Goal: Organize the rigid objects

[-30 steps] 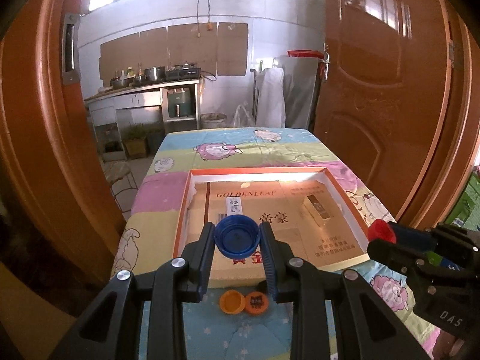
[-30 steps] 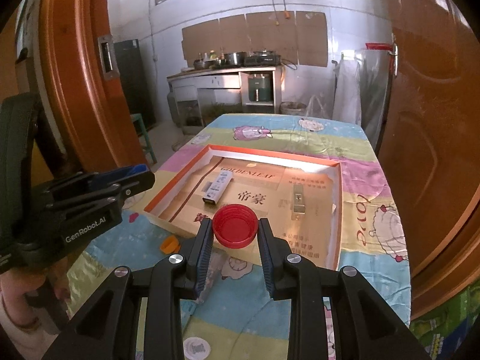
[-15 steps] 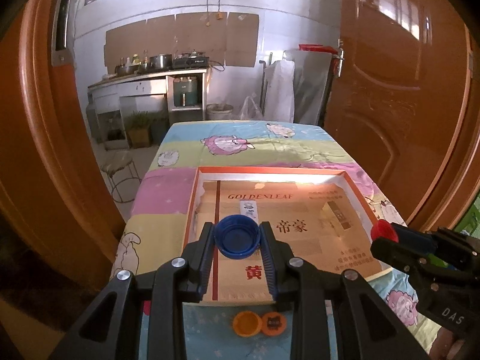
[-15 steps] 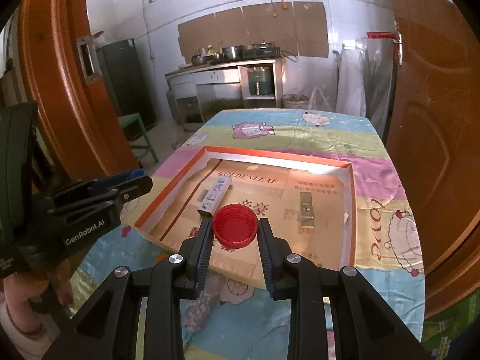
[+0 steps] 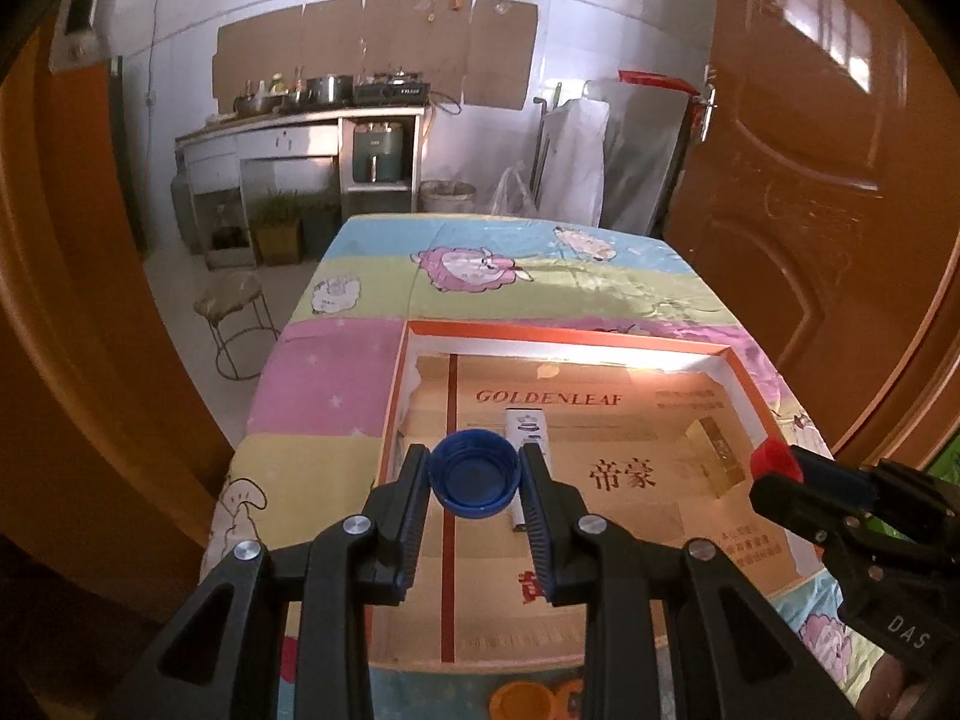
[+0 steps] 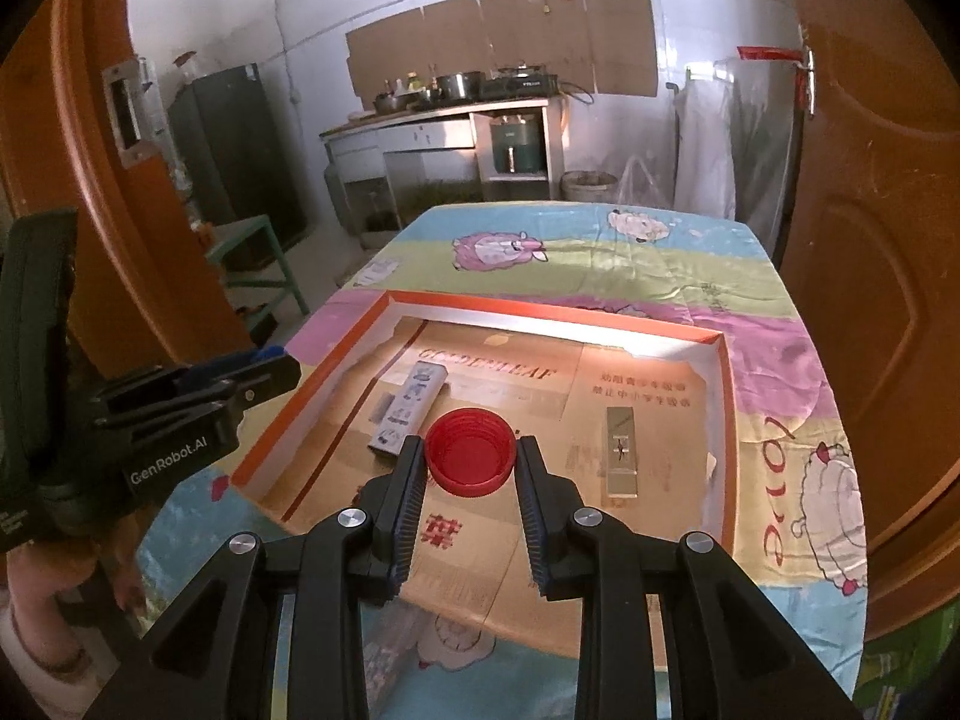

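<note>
A: Room first — where is there space to move?

B: Inside the shallow tray (image 6: 723,396), orange-rimmed and cardboard-lined. Its floor is mostly bare between a white-and-blue packet (image 6: 408,402) on the left and a gold packet (image 6: 621,456) on the right, which lie well apart. The tray's raised walls bound it on all sides.

A: And the grippers?

B: The left gripper (image 5: 474,474) pinches a blue bottle cap (image 5: 474,480), hollow side up, over the tray's left part, just beside the white packet. The right gripper (image 6: 470,462) pinches a red bottle cap (image 6: 470,461), also hollow side up, between the two packets.

A: Anything near that could get in the way?

B: Each gripper shows at the edge of the other's view, so they are near one another. An orange cap (image 5: 522,699) lies on the cloth in front of the tray's near wall.

A: Surface and surroundings?

B: A table under a pastel striped cloth (image 6: 600,264) printed with cartoon sheep. Brown doors (image 5: 840,180) flank it closely on both sides; beyond is a kitchen counter (image 6: 444,120) with pots, against a white wall.
</note>
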Demonstrator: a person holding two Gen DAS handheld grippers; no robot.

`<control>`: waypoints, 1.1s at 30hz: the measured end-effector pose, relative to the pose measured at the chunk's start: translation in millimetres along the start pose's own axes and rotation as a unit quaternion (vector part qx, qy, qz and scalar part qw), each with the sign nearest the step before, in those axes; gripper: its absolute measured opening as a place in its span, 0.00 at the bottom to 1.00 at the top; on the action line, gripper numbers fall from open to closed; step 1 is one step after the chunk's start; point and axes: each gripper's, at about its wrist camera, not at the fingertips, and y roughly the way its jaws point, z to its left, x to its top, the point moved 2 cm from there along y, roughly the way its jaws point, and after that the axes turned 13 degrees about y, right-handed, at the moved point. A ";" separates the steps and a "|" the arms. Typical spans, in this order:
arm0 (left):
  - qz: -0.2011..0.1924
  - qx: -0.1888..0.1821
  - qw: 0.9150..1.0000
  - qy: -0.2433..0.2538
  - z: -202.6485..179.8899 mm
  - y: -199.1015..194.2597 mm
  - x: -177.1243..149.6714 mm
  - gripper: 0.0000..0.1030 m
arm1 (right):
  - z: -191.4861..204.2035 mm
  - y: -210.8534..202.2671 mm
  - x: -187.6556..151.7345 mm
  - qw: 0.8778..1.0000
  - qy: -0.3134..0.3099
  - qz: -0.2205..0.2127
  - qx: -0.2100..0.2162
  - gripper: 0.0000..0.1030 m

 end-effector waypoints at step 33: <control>0.035 0.012 0.999 0.005 9.0 69.7 9.0 0.30 | -22.3 76.4 19.1 0.999 0.018 0.043 -0.020 0.30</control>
